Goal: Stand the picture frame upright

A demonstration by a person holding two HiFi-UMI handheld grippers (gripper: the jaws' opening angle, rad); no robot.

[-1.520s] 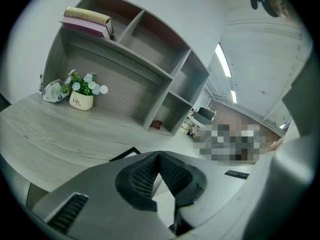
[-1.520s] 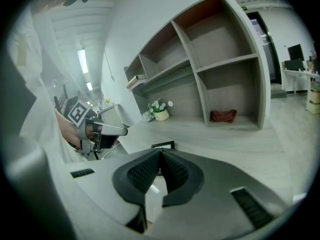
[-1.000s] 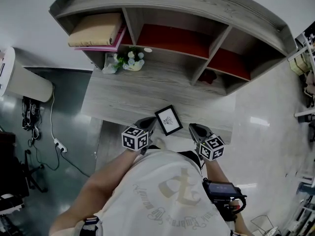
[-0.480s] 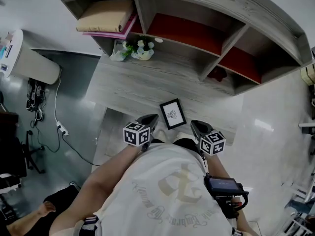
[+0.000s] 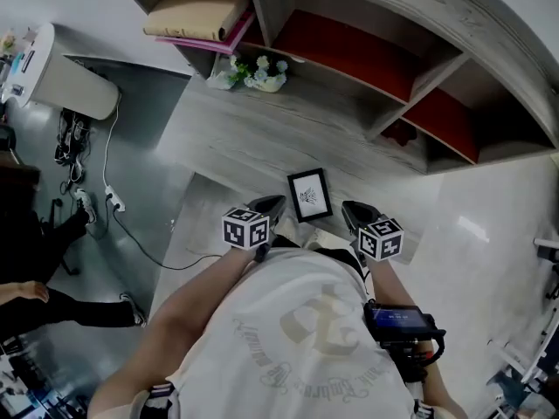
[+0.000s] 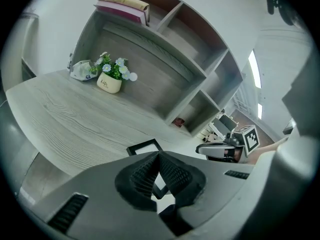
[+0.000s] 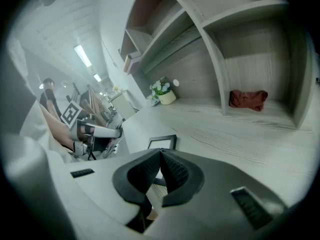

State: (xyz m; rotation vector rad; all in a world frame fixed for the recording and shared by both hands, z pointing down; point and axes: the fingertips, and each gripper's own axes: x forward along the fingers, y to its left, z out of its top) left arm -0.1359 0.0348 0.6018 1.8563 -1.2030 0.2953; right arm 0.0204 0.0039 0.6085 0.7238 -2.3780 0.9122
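A black picture frame [image 5: 310,194] with a white print lies flat near the front edge of the grey wooden desk [image 5: 253,138]. In the head view my left gripper [image 5: 272,203] sits just left of the frame and my right gripper [image 5: 348,208] just right of it, both near the desk's front edge. Both are shut with nothing between the jaws. The left gripper view shows the frame [image 6: 145,147] partly hidden behind the shut left gripper [image 6: 159,155]. The frame [image 7: 162,143] also shows beyond the shut right gripper [image 7: 161,152] in the right gripper view.
A shelf unit [image 5: 367,59] stands at the back of the desk, with a folded tan cloth [image 5: 196,9] on pink books, a small flower pot [image 5: 266,75] and a dark red item [image 7: 248,99] in a cubby. A power strip and cables [image 5: 96,201] lie on the floor at left.
Both grippers have come down closer to the desk beside the frame, and the head view has shifted so the shelf sits higher in the picture. The frame lies as before.
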